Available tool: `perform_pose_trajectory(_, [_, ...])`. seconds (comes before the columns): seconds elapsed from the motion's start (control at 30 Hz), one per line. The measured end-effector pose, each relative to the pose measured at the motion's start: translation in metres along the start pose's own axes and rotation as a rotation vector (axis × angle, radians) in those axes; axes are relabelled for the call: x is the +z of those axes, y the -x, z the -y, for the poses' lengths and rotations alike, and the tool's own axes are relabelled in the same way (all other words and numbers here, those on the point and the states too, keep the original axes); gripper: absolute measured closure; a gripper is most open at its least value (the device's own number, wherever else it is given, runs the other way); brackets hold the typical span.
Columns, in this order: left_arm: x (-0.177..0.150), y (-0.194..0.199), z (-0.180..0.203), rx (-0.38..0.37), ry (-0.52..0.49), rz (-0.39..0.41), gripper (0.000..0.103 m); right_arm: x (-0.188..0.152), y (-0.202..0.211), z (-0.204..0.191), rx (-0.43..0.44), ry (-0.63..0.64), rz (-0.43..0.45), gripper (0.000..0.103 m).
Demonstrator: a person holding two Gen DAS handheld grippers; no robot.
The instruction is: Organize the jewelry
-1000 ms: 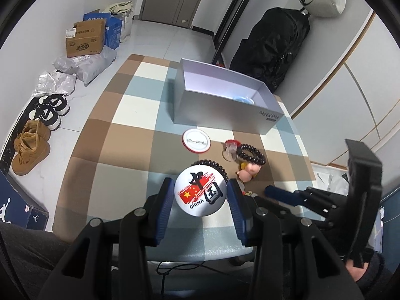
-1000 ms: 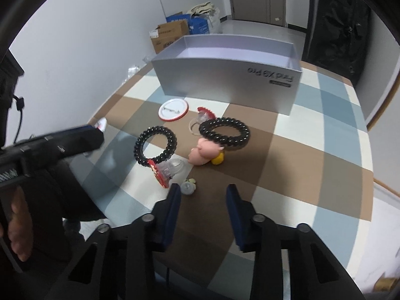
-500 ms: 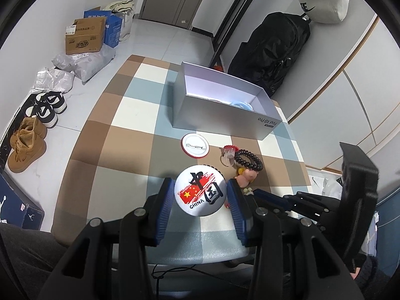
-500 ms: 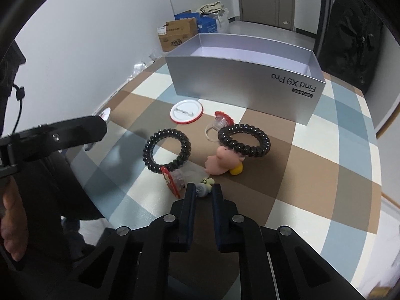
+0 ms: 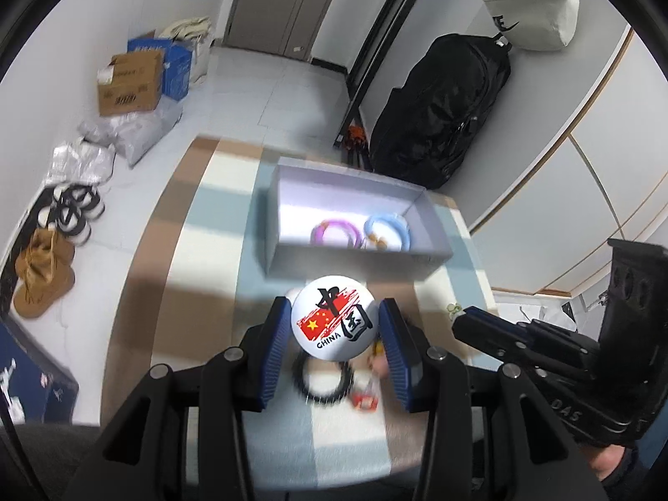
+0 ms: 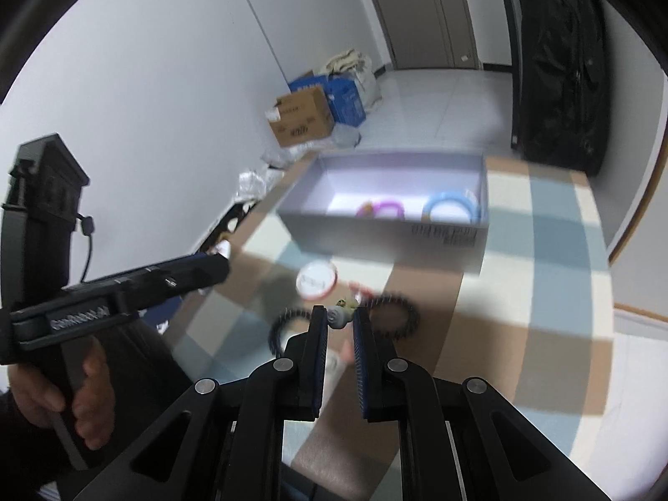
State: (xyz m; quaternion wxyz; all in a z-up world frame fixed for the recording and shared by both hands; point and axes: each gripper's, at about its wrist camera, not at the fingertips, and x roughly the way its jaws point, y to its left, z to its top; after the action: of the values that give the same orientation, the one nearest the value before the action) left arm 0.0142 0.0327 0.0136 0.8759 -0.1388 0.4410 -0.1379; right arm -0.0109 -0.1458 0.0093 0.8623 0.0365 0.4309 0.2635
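My left gripper (image 5: 334,317) is shut on a round white badge (image 5: 334,317) printed with a red flag and "CHINA", held above the checked tablecloth. My right gripper (image 6: 339,318) is shut on a small grey-and-yellow charm (image 6: 340,315), lifted off the cloth. The open silver box (image 5: 355,259) sits ahead, holding a purple bracelet (image 5: 336,231) and a blue bracelet (image 5: 386,227). On the cloth lie two black bead bracelets (image 6: 394,313) (image 6: 288,323), a red-rimmed badge (image 6: 316,280) and a small red piece (image 5: 364,401). The right gripper shows side-on in the left wrist view (image 5: 463,319).
The table's far and left edges drop to a tiled floor with cardboard boxes (image 5: 129,83), plastic bags, shoes (image 5: 71,208) and boots (image 5: 41,279). A black bag (image 5: 438,108) leans beyond the box. A hand (image 6: 83,392) grips the left tool's handle.
The right gripper closed on the small charm and lifted it off the cloth. Both grippers rose and moved toward the box, whose inside with two bracelets now shows.
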Motion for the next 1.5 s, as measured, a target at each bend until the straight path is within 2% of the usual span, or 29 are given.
perform_pose_trajectory(0.27, [0.039, -0.021, 0.016, -0.017, -0.045, 0.007, 0.065, 0.059, 0.005, 0.013, 0.003, -0.003, 0.075, 0.092])
perform_pose_trajectory(0.53, [0.059, -0.049, 0.010, -0.033, -0.058, -0.023, 0.066, 0.089, -0.021, 0.035, 0.003, -0.030, 0.085, 0.092])
perform_pose_trajectory(0.77, [0.062, -0.072, 0.000, -0.065, -0.047, -0.075, 0.066, 0.095, -0.049, 0.059, 0.025, -0.074, 0.056, 0.092])
perform_pose_trajectory(0.97, [0.061, -0.083, 0.001, -0.059, -0.063, -0.089, 0.066, 0.090, -0.069, 0.076, 0.017, -0.115, 0.025, 0.092])
perform_pose_trajectory(1.17, [0.064, -0.091, 0.000, -0.080, -0.058, -0.112, 0.065, 0.082, -0.073, 0.087, 0.008, -0.147, 0.016, 0.092])
perform_pose_trajectory(1.33, [0.068, -0.091, 0.000, -0.101, -0.059, -0.111, 0.065, 0.082, -0.070, 0.080, -0.007, -0.114, 0.040, 0.091])
perform_pose_trajectory(1.4, [0.070, -0.090, -0.001, -0.137, -0.049, -0.108, 0.065, 0.081, -0.067, 0.079, 0.004, -0.109, 0.056, 0.089])
perform_pose_trajectory(1.43, [0.071, -0.090, -0.002, -0.156, -0.037, -0.115, 0.063, 0.080, -0.065, 0.078, 0.003, -0.108, 0.071, 0.088])
perform_pose_trajectory(1.47, [0.072, -0.091, -0.003, -0.164, -0.028, -0.127, 0.052, 0.079, -0.062, 0.078, 0.000, -0.104, 0.088, 0.087])
perform_pose_trajectory(1.5, [0.072, -0.092, -0.003, -0.173, -0.024, -0.132, 0.047, 0.078, -0.060, 0.077, -0.003, -0.098, 0.098, 0.077])
